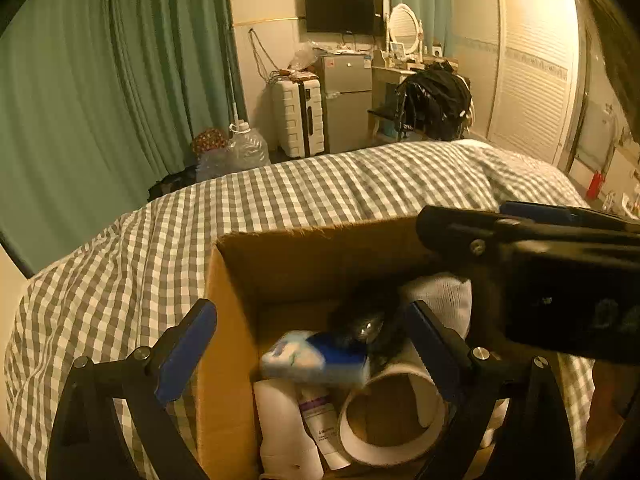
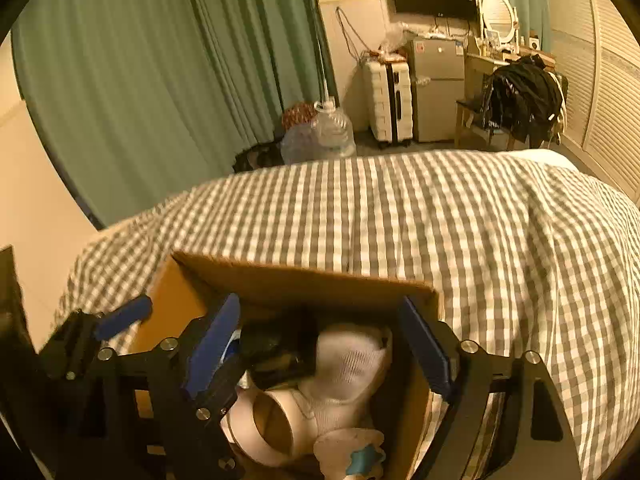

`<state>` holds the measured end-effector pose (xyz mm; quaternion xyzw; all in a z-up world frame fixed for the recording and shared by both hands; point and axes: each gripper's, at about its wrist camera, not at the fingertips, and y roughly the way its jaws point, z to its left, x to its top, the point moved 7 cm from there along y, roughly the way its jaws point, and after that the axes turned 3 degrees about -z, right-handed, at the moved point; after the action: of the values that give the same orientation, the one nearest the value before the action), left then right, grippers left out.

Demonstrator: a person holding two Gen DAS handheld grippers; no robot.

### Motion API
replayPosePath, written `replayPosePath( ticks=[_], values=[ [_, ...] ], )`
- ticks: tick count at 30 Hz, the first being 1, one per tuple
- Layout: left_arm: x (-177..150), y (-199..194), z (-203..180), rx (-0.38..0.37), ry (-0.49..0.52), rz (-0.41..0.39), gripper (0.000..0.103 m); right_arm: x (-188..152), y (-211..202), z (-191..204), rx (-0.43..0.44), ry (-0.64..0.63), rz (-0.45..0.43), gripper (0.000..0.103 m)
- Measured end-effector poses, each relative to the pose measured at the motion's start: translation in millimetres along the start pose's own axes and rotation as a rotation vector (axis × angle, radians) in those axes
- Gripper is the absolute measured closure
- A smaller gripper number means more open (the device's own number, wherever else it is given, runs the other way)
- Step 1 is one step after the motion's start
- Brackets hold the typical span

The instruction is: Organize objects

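Both grippers' jaws wide over box (image 1: pixel 228 320).

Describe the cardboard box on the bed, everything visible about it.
The cardboard box is plain brown corrugated card, open at the top, its far rim slightly frayed. It sits upright on the grey-and-white checked bedcover. Inside lie a tape roll, a white sock, white bottles, a blue-and-white packet and something dark. Both open grippers, left and right, hover over it.

A home bedroom: a bed under a grey checked duvet (image 2: pixel 460 232), green curtains (image 1: pixel 112 80), a wall television (image 1: pixel 344 10), a louvred wardrobe (image 1: pixel 532 68) and a vanity mirror (image 1: pixel 404 28)
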<state>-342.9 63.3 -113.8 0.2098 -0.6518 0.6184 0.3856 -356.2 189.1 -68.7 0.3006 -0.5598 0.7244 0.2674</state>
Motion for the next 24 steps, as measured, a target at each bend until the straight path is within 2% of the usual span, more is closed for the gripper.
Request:
replayPosePath(
  ticks=[2, 8, 16, 24],
  values=[
    [6, -8, 4, 0.007, -0.012, -0.018, 0.005, 6, -9, 3, 0.001, -0.009, -0.022, 0.014],
    [27, -51, 12, 0.046, -0.031, -0.106, 0.005, 25, -51, 14, -0.030, -0.052, -0.119, 0.013],
    [55, -135, 17, 0.089, -0.028, -0.214, 0.002, 52, -151, 31, -0.069, -0.070, -0.254, 0.005],
    [76, -227, 20, 0.129, -0.043, -0.374, 0.000, 57, -250, 45, -0.098, -0.084, -0.404, 0.002]
  ],
)
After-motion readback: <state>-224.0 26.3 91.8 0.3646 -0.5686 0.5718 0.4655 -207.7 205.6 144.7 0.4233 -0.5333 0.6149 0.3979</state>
